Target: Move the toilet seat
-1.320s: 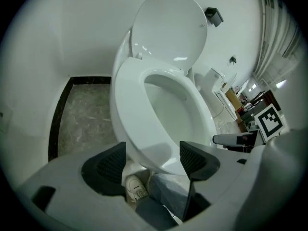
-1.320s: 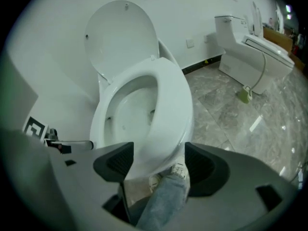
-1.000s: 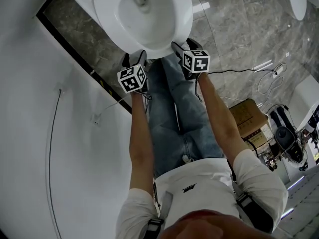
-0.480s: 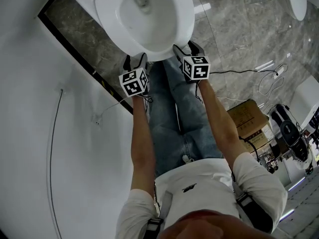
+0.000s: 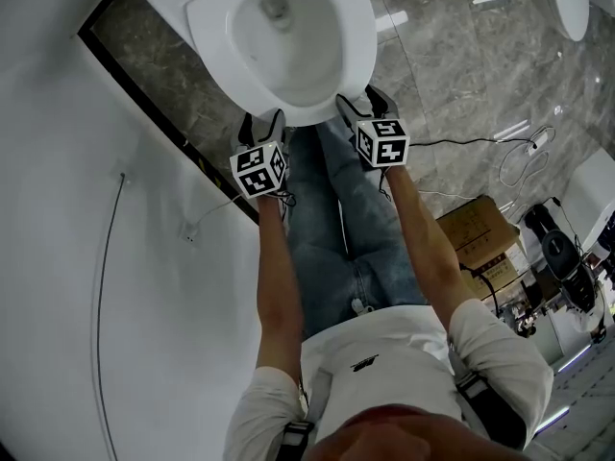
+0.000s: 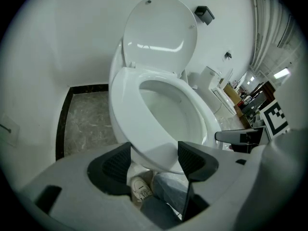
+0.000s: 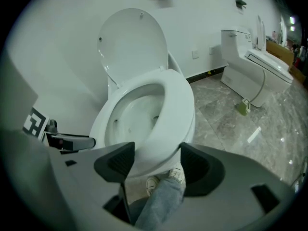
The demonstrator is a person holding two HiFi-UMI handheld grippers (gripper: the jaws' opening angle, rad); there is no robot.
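Bare forearms [image 5: 274,277] are held straight out and down, side by side, over blue-jeaned legs [image 5: 327,229]. Left claw [image 6: 154,160] and right claw [image 7: 156,162] are each spread wide, framing the front rim of the white oval plastic toilet seat [image 5: 357,41]; contact cannot be told. Seat is lowered on the white bowl [image 5: 288,56]; the white lid [image 6: 161,32] is raised behind.

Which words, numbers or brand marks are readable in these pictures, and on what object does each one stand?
No word or number can be read.
Shirt logo: too small to read.
Cubes on the left gripper and right gripper: square marker patterns only, no letters.
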